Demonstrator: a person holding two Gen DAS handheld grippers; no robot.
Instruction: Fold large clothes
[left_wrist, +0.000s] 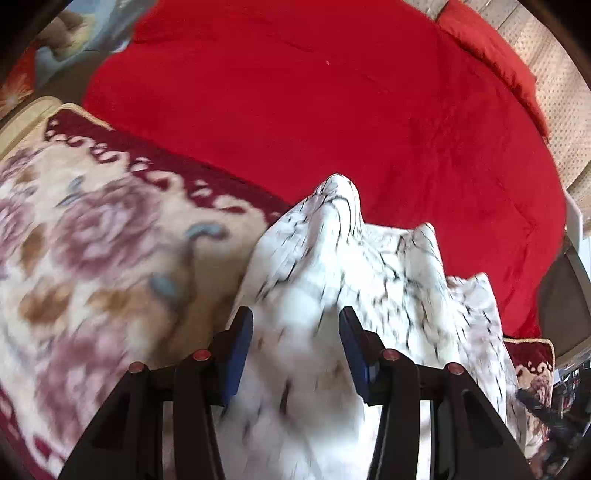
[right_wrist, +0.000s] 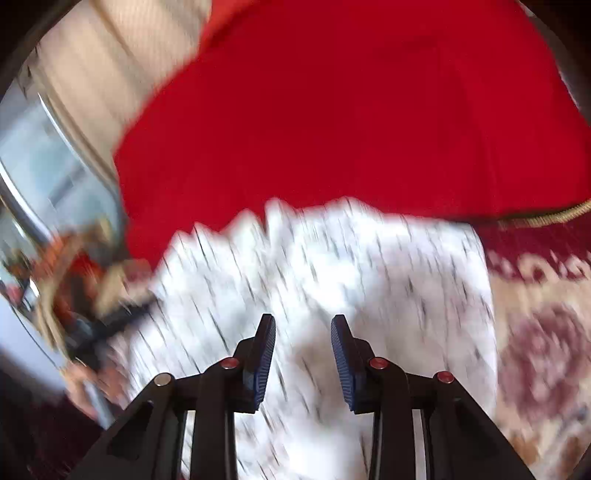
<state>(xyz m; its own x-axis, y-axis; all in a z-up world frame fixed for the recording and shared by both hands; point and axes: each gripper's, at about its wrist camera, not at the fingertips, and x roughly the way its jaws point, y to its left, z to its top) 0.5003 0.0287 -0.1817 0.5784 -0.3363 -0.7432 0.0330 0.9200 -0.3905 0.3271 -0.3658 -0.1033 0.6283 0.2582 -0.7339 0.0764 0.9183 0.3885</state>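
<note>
A white garment with thin black marble-like lines lies bunched in ridges on the bed, partly over a floral blanket and partly over a red bedspread. My left gripper is open, its blue pads on either side of a raised fold of the garment without pinching it. In the right wrist view the same garment is motion-blurred. My right gripper is open just above it, its blue pads apart and holding nothing.
The red bedspread covers the bed beyond the garment. The cream and maroon floral blanket lies at the near side. A red pillow and a beige dotted headboard stand at the far right. Blurred clutter sits off the bed's left edge.
</note>
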